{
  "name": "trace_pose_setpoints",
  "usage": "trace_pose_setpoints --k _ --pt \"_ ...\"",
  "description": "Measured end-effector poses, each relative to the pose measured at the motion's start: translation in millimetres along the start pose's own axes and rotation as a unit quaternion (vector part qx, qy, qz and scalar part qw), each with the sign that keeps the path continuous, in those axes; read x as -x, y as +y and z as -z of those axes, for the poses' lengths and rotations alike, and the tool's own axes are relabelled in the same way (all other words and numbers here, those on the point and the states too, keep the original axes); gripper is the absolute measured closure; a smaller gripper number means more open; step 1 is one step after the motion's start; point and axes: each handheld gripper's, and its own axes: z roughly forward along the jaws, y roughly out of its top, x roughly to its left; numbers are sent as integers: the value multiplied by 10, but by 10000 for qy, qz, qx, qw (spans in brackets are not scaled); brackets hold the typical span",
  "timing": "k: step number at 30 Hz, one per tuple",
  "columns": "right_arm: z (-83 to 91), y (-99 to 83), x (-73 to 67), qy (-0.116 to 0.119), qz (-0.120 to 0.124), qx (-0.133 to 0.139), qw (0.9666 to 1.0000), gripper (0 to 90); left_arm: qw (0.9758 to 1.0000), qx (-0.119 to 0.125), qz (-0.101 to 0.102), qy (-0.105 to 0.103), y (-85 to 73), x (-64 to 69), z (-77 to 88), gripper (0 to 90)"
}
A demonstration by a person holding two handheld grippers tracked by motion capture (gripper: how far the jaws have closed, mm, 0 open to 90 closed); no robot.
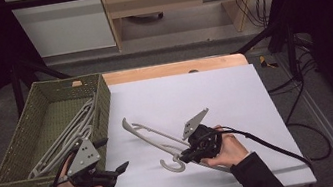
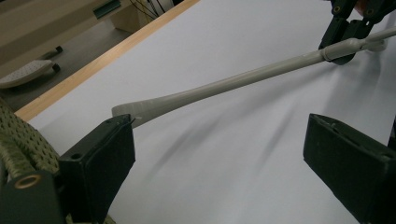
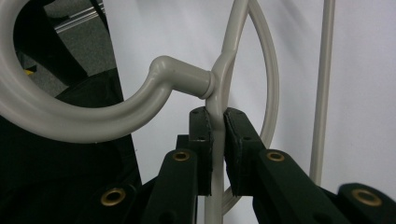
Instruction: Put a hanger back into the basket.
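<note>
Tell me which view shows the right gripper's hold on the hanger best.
The right gripper view: the right gripper is shut on the hanger beside its hook. The high view shows the whole hanger small; the left gripper view shows one arm.

left claw (image 1: 113, 155) jaws wide apart, hand resting low; right claw (image 1: 183, 157) jaws clamped together.

The high view looks forward and down over the table (image 1: 204, 87). Each gripper view rides close behind its jaws; both share the grey hanger (image 2: 224, 84), seemingly the same one.
</note>
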Motion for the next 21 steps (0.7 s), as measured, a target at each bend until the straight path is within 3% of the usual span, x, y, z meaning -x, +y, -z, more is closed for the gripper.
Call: trace_pose_setpoints --k 7,11,12,15,17,18,19,20,21 --pt "65 58 -33 96 144 37 9998 827 9977 -293 -596 -118 204 82 -108 93" --pt "106 100 -48 177 205 65 9996 826 9934 -458 -1035 -199 321 126 -162 110" --pt "115 107 -50 186 250 74 9995 827 9934 -458 -1035 -199 321 126 -162 117" --pt "129 126 -74 252 274 71 9993 826 9876 -585 -1423 -304 403 177 -214 143" --pt "138 133 -92 289 279 83 9992 826 9851 -629 -1559 -354 433 203 -238 169" --pt "138 133 -92 289 279 83 9992 826 9851 -629 -1559 -354 433 203 -238 187" --pt "146 134 -91 337 339 95 9988 826 9819 -686 -1708 -450 462 235 -276 201" --pt "146 134 -91 337 339 95 9988 826 9819 -686 -1708 -450 462 235 -276 212" --pt "156 134 -99 353 369 62 9987 827 9791 -738 -1833 -488 477 261 -315 229"
